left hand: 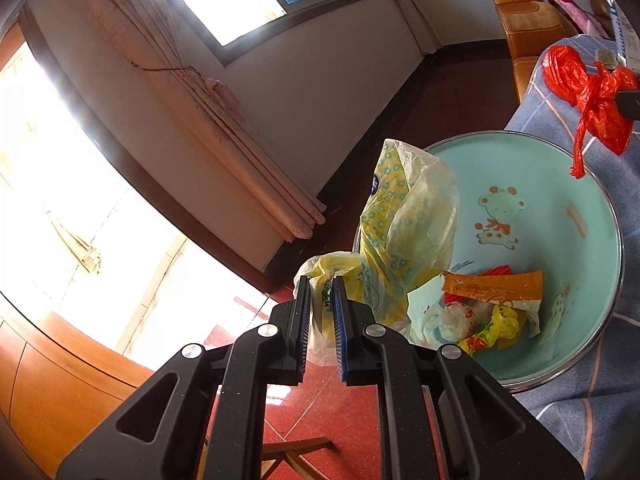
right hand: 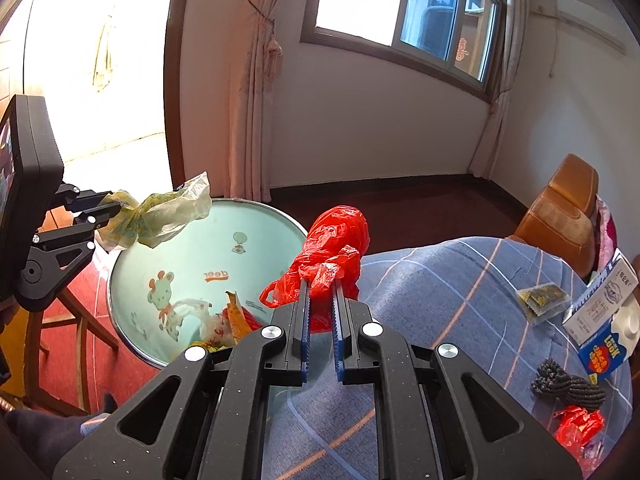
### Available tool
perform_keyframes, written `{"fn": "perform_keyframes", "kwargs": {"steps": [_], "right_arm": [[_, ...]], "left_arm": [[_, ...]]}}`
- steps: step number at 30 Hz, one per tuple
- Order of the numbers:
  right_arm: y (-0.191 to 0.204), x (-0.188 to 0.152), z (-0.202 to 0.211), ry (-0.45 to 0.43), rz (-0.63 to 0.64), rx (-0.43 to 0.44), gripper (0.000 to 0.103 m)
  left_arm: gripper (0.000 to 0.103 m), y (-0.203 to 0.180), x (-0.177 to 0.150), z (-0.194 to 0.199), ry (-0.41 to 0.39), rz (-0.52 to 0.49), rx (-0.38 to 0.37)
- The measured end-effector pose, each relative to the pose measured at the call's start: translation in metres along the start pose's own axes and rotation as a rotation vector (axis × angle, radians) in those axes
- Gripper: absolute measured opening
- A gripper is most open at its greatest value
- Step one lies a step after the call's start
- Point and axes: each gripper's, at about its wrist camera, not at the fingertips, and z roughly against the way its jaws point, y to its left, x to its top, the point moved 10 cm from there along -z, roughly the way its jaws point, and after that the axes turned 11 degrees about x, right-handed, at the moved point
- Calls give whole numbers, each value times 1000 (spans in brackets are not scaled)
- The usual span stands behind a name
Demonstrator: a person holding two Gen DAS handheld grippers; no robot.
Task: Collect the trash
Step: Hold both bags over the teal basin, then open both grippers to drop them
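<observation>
My left gripper (left hand: 321,280) is shut on a crumpled yellow patterned plastic bag (left hand: 400,232) and holds it over the near rim of a light blue basin (left hand: 560,184) with a deer print. The bag also shows in the right wrist view (right hand: 160,216), held by the left gripper (right hand: 106,204) above the basin (right hand: 208,240). My right gripper (right hand: 320,280) is shut on a red plastic bag (right hand: 336,240), held up beside the basin's right rim; the red bag also shows in the left wrist view (left hand: 588,92). Several wrappers (left hand: 492,304) lie in the basin.
A blue checked cloth (right hand: 460,300) covers the surface at right, with a small yellow packet (right hand: 540,300), a white and blue carton (right hand: 604,320), a dark cord bundle (right hand: 568,388) and a red wrapper (right hand: 580,428). An orange leather chair (right hand: 568,204) stands behind. Red tiled floor (left hand: 304,408) lies below.
</observation>
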Motion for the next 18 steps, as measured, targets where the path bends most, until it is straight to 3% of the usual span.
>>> {"fn": "perform_keyframes", "kwargs": {"steps": [18], "right_arm": [[8, 3, -3, 4, 19, 14, 10]], "left_arm": [[11, -1, 1, 3, -3, -6, -8]]}}
